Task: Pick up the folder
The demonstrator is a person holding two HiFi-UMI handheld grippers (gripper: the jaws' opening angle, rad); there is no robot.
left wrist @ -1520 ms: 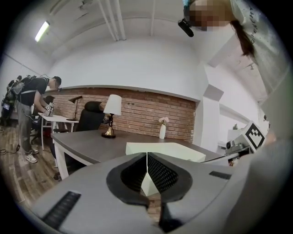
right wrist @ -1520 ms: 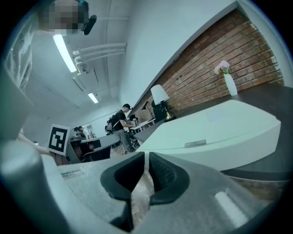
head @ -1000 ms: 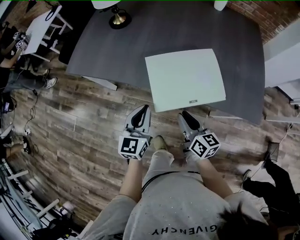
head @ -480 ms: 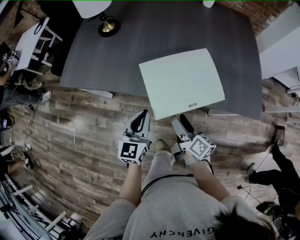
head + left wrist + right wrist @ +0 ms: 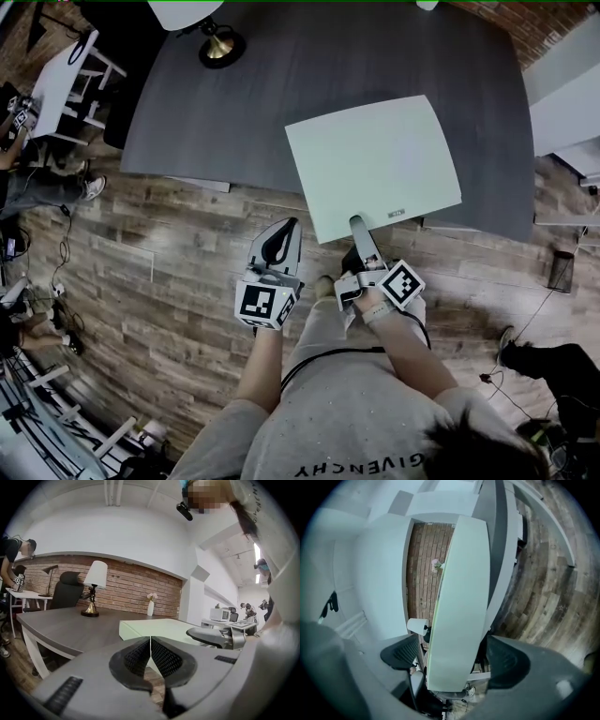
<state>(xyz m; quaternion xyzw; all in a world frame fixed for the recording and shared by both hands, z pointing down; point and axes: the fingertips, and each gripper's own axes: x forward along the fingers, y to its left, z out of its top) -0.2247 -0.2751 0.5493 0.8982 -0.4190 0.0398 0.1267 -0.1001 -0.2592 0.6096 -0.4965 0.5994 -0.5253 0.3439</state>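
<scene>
The folder (image 5: pixel 375 164) is a pale green flat sheet on the dark grey table (image 5: pixel 281 84), and its near edge overhangs the table's front. My right gripper (image 5: pixel 358 227) is rolled on its side at that near edge. Its jaws are opening, and in the right gripper view the folder (image 5: pixel 459 597) passes between them with neither pad pressing on it. My left gripper (image 5: pixel 281 232) hangs over the wooden floor just left of the folder's near corner. Its jaws are shut on nothing, and the left gripper view has the folder (image 5: pixel 154 627) just beyond the left gripper (image 5: pixel 150 641).
A brass-footed lamp (image 5: pixel 220 42) stands at the table's far left, and a small vase (image 5: pixel 150 607) stands by the brick wall. An office chair (image 5: pixel 65 590) and a white desk (image 5: pixel 70 61) are to the left. A person (image 5: pixel 11 559) stands there.
My right gripper has rolled onto its side, opened wide and moved forward until its jaws straddle the folder's near edge. The left gripper has barely shifted.
</scene>
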